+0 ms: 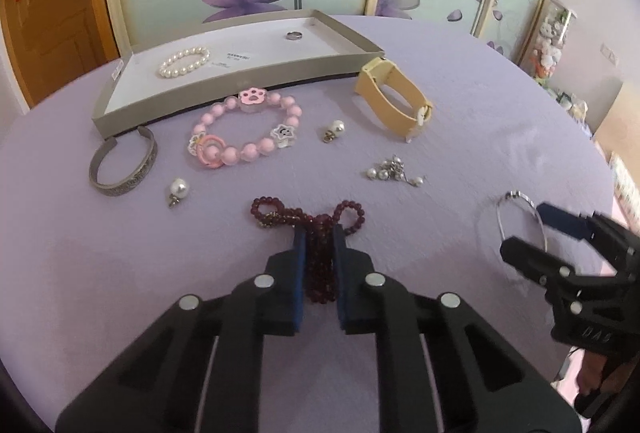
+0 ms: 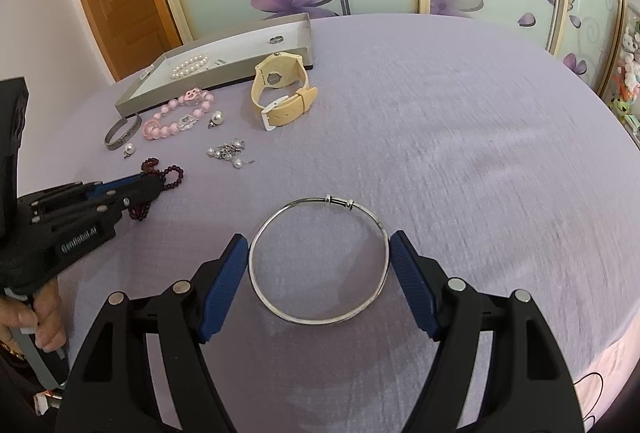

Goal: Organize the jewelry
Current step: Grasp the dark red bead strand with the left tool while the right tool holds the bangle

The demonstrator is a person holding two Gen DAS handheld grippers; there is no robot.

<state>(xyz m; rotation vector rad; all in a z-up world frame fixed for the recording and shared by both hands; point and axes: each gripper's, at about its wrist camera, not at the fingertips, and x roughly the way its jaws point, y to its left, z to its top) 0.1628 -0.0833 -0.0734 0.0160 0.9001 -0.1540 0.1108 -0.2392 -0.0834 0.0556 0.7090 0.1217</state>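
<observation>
the dark red bead string (image 1: 318,233) lies bunched on the purple cloth (image 1: 460,113), and the left gripper (image 1: 318,237) has its blue pads closed narrowly on the middle of the bunch, so the loops spill out ahead of the tips and a tail hangs back between the fingers; gripping the thick middle probably keeps the loose strands together for a lift. off to the right, the thin silver bangle (image 2: 319,261) lies flat on the cloth with the right gripper (image 2: 319,245) spread wide around it, one pad just beside each side of the ring, apparently lined up to squeeze across its widest part, though whether the pads already touch the metal is hard to tell. further back the grey tray (image 1: 240,89) seems to be the place things go, since a pearl bracelet (image 1: 184,61) and a small ring (image 1: 295,35) already lie in it. still out on the cloth near the tray's front wall are the pink bead bracelet (image 1: 244,129), the silver cuff (image 1: 124,165), the yellow watch (image 1: 396,97), two pearl earrings (image 1: 178,189) and a small pearl cluster (image 1: 394,169), whose make-up is too small to read. the tray's far corners and label text are blurred.
</observation>
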